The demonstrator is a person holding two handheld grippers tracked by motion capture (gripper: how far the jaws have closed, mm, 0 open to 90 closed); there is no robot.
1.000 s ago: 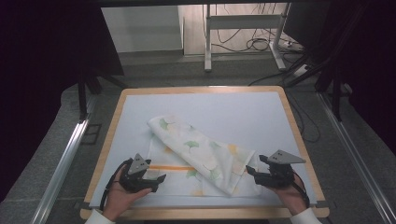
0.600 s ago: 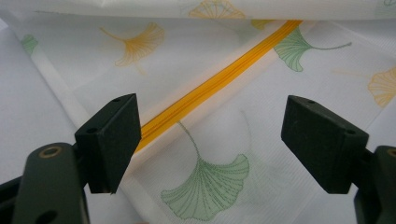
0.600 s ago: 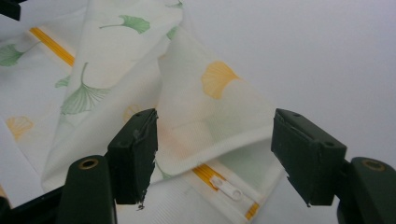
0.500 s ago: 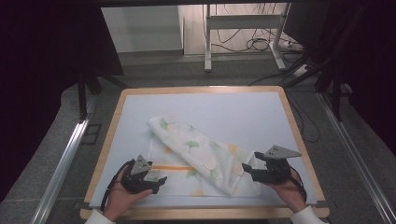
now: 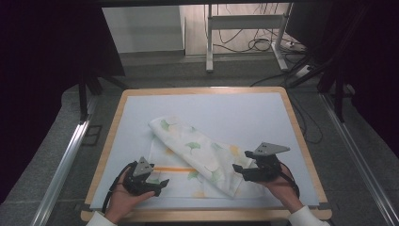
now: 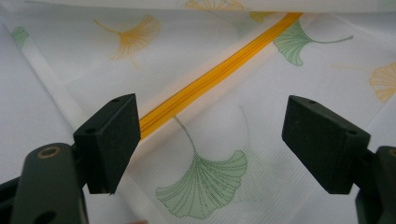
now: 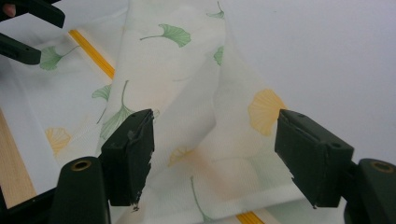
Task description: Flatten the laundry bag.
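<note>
Two claws sit low at the near edge of the surface, both spread wide with nothing between their jaws. The left claw [image 5: 157,184] hovers over the cloth's near-left part; its own view looks down on a green ginkgo leaf print [image 6: 205,186] framed between the jaws, with the orange stripe [image 6: 219,74] running diagonally just beyond. The right claw [image 5: 240,170] points at the cloth's near-right end, where a folded-over flap rises in a soft ridge between its jaws.

Beyond the claws, the cloth [image 5: 197,153] lies across the middle and near half of the white surface [image 5: 254,113], partly doubled on itself: a long folded band runs from far left to near right over a flatter layer beneath. It is a thin, white, slightly sheer fabric printed with green and yellow leaves [image 7: 264,109].

Judging by the drape and the show-through, it will be very light, limp and easily dragged, with no stiffness to hold a shape. A pinch at a corner or along a hem edge looks best, taking a single layer; gripping mid-panel would likely bunch several layers together. The wooden frame [image 5: 301,136] borders the surface.
</note>
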